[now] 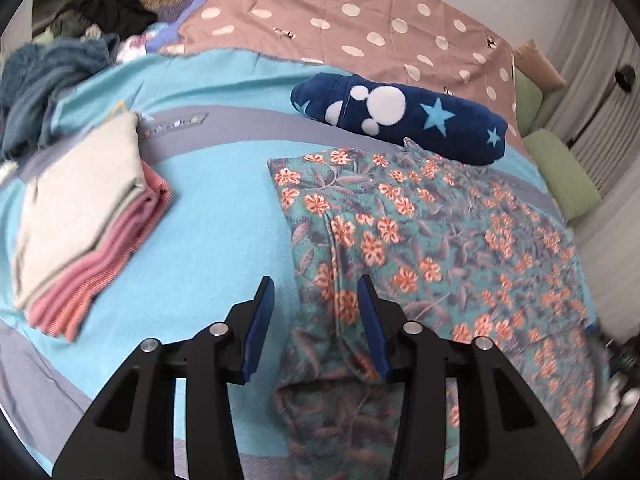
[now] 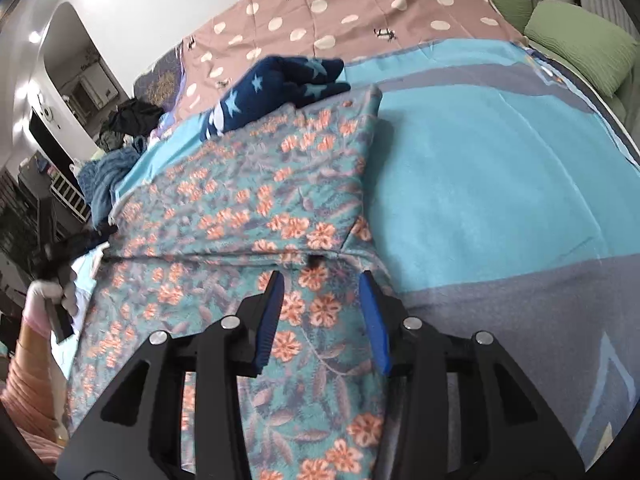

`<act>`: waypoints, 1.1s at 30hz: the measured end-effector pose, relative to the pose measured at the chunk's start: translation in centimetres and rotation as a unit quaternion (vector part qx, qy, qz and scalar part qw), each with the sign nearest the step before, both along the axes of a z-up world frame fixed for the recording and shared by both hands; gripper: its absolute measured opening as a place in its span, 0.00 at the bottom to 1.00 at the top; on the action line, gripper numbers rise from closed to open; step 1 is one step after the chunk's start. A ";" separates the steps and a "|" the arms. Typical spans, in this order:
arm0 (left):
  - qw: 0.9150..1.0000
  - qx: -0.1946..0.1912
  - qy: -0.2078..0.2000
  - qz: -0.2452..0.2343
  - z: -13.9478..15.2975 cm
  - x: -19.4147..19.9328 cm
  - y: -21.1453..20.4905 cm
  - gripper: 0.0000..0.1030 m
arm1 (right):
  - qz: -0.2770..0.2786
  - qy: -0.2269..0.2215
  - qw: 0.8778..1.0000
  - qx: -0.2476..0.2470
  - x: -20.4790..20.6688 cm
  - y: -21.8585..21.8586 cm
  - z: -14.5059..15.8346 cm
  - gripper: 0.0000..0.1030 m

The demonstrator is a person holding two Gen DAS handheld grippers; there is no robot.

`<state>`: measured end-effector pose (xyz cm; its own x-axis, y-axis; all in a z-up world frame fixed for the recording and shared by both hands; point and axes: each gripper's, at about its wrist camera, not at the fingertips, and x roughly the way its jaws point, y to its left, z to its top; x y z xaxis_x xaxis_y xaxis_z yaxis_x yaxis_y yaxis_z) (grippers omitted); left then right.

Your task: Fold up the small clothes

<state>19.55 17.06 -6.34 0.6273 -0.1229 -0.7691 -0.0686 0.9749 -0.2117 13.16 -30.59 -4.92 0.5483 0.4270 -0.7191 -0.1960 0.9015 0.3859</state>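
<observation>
- The bed [image 1: 224,200], under a turquoise and grey cover, carries everything, with a pink dotted sheet [image 1: 360,12] across its far end.
- The floral garment [image 1: 420,240] is the piece now being worked. It lies spread across the middle of the bed, reaching the near edge. One fold line runs across it in the right wrist view, so I judge it partly folded, with more folds left.
- A stack of folded clothes [image 1: 80,216], cream on top and pink beneath, sits toward the left edge. That part looks done.
- A navy star-printed piece [image 1: 400,116] lies rolled just beyond the floral one, touching its far edge. I cannot tell whether it is finished.
- A loose heap of blue and dark clothes [image 1: 48,76] waits at the far left corner, seemingly unfolded.
- The left claw [image 1: 316,320] hangs over the garment's left edge, fingers apart, gripping nothing.
- The right claw [image 2: 322,316] hangs over the garment near its right edge, fingers apart, empty.
</observation>
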 end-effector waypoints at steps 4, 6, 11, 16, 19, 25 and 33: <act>0.999 0.039 0.017 -0.009 -1.2 0.2 -0.9 0.58 | 0.004 -0.024 1.000 0.017 0.7 0.3 1.5 0.41; 0.999 0.046 0.009 -0.005 -1.3 0.1 -1.2 0.60 | -0.002 -0.023 1.000 0.003 2.0 0.6 1.4 0.42; 0.999 0.034 -0.003 -0.001 0.2 1.0 -0.7 0.60 | -0.035 0.020 0.998 0.039 8.9 -1.2 0.0 0.49; 0.999 -0.038 -0.016 0.034 0.5 3.7 1.7 0.63 | -0.069 0.083 0.985 0.131 16.0 -3.7 -3.6 0.59; 0.998 -0.041 -0.004 0.048 -0.7 5.9 2.1 0.38 | -0.048 0.088 0.976 0.193 17.4 -2.8 -4.7 0.55; 0.998 0.049 0.002 0.038 -1.8 6.6 0.7 0.20 | -0.060 0.079 0.985 0.143 17.8 -2.4 -6.0 0.02; 0.999 -0.028 -0.045 -0.008 1.3 -1.6 0.8 0.39 | -0.001 0.021 0.999 0.040 9.0 -1.0 -0.7 0.28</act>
